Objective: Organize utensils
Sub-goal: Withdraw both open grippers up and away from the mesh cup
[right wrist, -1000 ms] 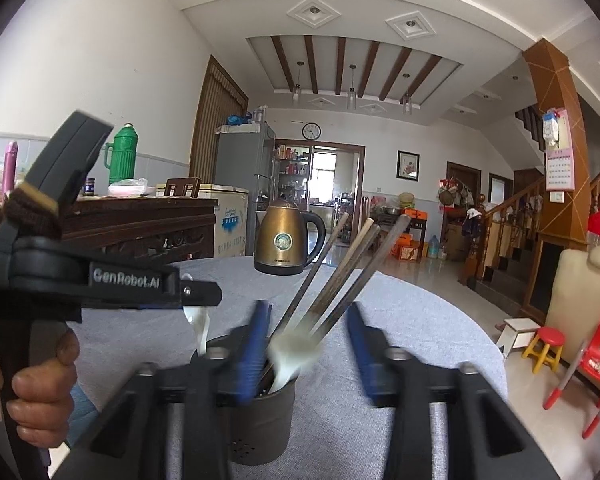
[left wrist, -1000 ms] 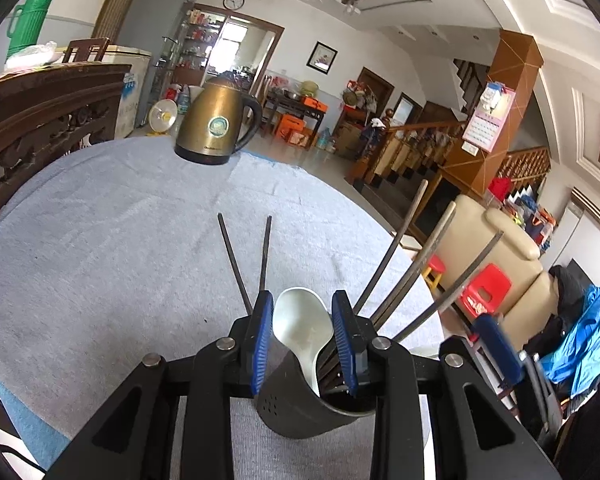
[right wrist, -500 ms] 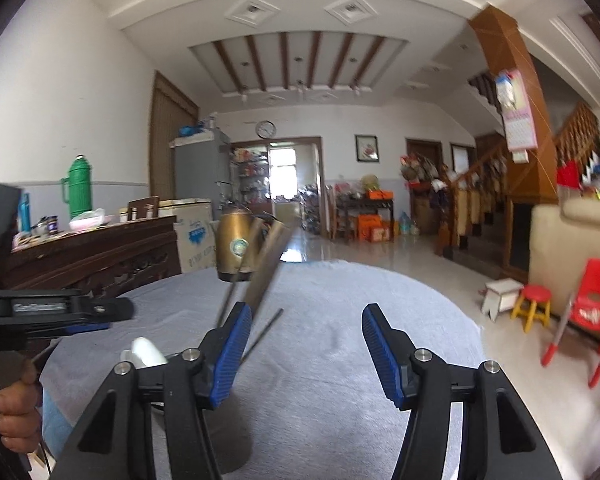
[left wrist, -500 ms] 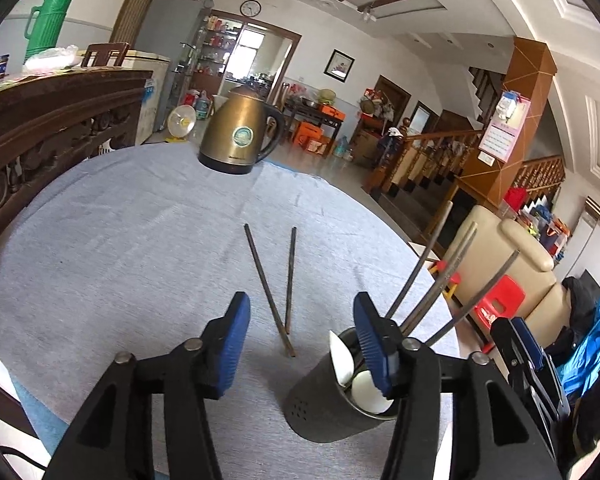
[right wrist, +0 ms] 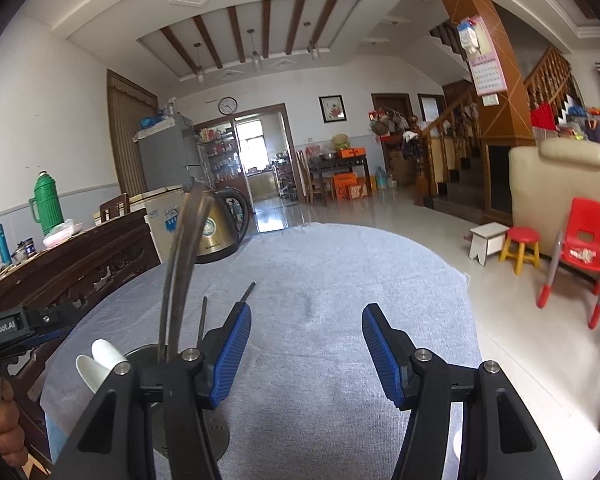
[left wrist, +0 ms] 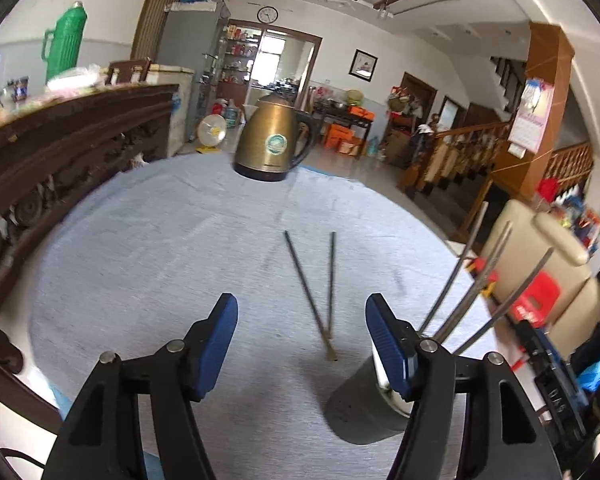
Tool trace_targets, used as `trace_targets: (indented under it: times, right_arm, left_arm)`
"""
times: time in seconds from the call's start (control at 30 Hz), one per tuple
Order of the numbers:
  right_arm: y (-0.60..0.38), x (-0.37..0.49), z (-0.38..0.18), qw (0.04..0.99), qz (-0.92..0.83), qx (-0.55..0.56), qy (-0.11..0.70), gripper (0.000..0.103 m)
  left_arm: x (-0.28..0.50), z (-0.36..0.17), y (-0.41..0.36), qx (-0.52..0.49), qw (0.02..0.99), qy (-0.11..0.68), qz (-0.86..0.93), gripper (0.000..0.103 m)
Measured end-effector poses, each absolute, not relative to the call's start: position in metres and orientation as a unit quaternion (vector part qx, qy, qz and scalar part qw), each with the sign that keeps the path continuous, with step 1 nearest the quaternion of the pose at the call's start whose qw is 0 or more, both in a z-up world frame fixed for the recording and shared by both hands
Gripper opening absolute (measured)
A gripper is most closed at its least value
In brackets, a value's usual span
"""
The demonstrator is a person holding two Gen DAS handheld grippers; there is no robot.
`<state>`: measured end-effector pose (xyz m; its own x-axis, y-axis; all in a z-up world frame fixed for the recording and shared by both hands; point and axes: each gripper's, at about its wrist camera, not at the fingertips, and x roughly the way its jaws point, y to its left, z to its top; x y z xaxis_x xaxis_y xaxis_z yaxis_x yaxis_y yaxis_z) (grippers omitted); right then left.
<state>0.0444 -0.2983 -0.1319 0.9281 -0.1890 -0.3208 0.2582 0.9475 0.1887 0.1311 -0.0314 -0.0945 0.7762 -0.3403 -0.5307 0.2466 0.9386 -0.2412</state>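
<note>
- The dark utensil holder (left wrist: 364, 404) sits half hidden behind the left tongs (left wrist: 302, 344), its spoons barely showing
- In the right wrist view the holder's body is cut off by the right tongs (right wrist: 306, 354)
- Both tongs gape wide, gripping nothing
- Two loose chopsticks (left wrist: 320, 284) lie on the grey-clothed desk (left wrist: 160, 248), just beside the holder
- Brass kettle (left wrist: 274, 144) stands at the far edge, a living room with a staircase (left wrist: 500, 152) beyond

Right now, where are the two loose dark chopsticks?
In the left wrist view, the two loose dark chopsticks lie on the grey tablecloth, ahead between the open jaws, left of the dark cylindrical utensil holder.
</note>
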Motion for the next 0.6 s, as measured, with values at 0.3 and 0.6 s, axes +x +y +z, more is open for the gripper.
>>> trace_targets:
  times: [0.3, 0.6]
  right_arm:
    - [-0.293, 0.043, -0.125, 0.973, -0.111, 0.113, 0.168, 0.062]
    - [-0.279, 0.042, -0.118, 0.974, -0.097, 0.105, 0.174, 0.063]
  left_arm:
    - [0.127, -0.089, -0.027, -0.017, 0.954, 0.287, -0.087, 0.073]
    - [0.124, -0.089, -0.019, 0.015, 0.958, 0.281, -0.046, 0.074]
